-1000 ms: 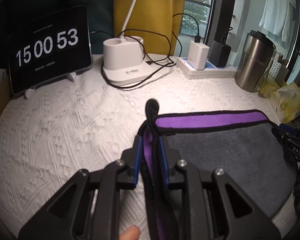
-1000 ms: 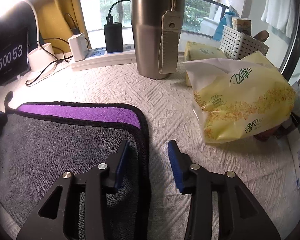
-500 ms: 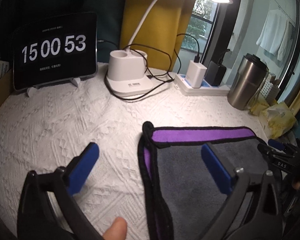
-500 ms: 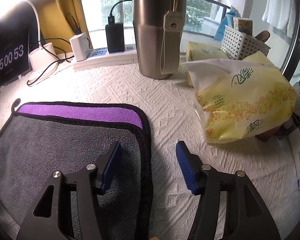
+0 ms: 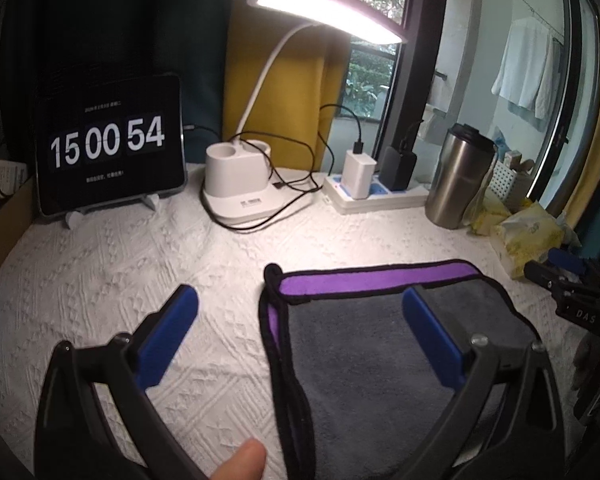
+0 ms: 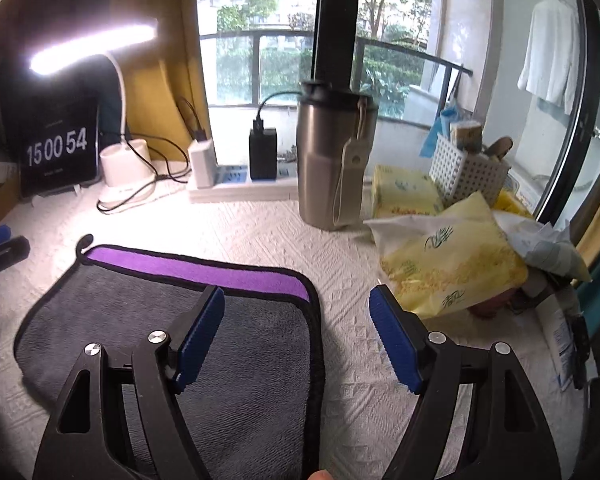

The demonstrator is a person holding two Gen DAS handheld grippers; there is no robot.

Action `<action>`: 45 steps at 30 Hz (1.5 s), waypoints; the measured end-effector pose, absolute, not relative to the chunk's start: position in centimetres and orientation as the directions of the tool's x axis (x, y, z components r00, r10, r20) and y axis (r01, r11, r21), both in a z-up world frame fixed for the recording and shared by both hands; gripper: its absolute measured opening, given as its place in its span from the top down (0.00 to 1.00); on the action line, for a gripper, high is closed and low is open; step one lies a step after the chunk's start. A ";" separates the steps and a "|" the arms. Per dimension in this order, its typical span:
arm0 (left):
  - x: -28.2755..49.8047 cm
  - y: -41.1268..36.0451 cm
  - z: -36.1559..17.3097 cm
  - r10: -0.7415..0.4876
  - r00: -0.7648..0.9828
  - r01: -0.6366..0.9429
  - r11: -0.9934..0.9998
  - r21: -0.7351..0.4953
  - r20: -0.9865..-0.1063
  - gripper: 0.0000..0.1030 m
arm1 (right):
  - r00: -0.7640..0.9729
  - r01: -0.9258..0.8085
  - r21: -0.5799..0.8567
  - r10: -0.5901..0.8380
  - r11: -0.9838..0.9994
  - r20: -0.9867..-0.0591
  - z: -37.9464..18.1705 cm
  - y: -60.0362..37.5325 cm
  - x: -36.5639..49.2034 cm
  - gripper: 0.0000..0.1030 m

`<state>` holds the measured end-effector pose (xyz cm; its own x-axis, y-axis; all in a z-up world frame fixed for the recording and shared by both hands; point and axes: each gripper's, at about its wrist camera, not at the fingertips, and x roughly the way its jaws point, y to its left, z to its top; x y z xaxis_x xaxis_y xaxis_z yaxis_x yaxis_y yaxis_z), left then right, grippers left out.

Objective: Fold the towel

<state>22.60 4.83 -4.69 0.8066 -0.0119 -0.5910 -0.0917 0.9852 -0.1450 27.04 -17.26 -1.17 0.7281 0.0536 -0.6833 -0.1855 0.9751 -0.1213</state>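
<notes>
The towel (image 5: 364, 356) lies folded on the white textured cloth, grey side up, with a purple strip and black trim along its far edge; it also shows in the right wrist view (image 6: 140, 320). My left gripper (image 5: 300, 320) is open wide and empty, raised above the towel's left edge. My right gripper (image 6: 296, 328) is open and empty above the towel's right edge. The right gripper also shows at the right edge of the left wrist view (image 5: 572, 292).
At the back stand a tablet clock (image 5: 108, 148), a white lamp base with cables (image 5: 244, 184), a power strip with chargers (image 5: 376, 192) and a steel tumbler (image 6: 332, 160). Yellow tissue packs (image 6: 448, 268) and a white basket (image 6: 468, 168) sit at the right.
My left gripper let go of the towel's left edge, opened wide and lifted back. My right gripper opened wider and also rose and pulled back. The towel stays flat.
</notes>
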 end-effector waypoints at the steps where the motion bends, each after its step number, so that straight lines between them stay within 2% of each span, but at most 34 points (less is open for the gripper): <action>1: 22.3 4.7 -4.4 -0.016 0.812 -0.086 0.986 -0.146 -0.584 0.00 | 0.737 -0.186 -0.120 0.058 0.975 -0.674 -0.6 -17.2 26.6 0.24; 22: 13.7 2.1 1.0 0.033 0.932 -0.064 0.995 -0.074 -0.360 0.00 | 0.843 -0.200 -0.103 0.117 0.974 -0.525 5.4 -17.1 18.3 0.24; 28: 11.1 1.5 1.0 0.012 0.944 -0.051 0.993 -0.109 -0.328 0.00 | 0.861 -0.191 -0.087 0.124 0.978 -0.493 6.1 -17.5 15.8 0.24; 37: 7.3 1.1 1.2 0.044 0.975 -0.074 0.988 -0.135 -0.218 0.00 | 0.904 -0.186 -0.077 0.140 0.980 -0.403 6.4 -18.1 12.0 0.24; 45: 4.3 0.0 1.1 0.042 0.992 -0.054 0.994 -0.092 -0.121 0.00 | 0.933 -0.146 -0.105 0.102 0.984 -0.345 5.6 -18.6 8.0 0.24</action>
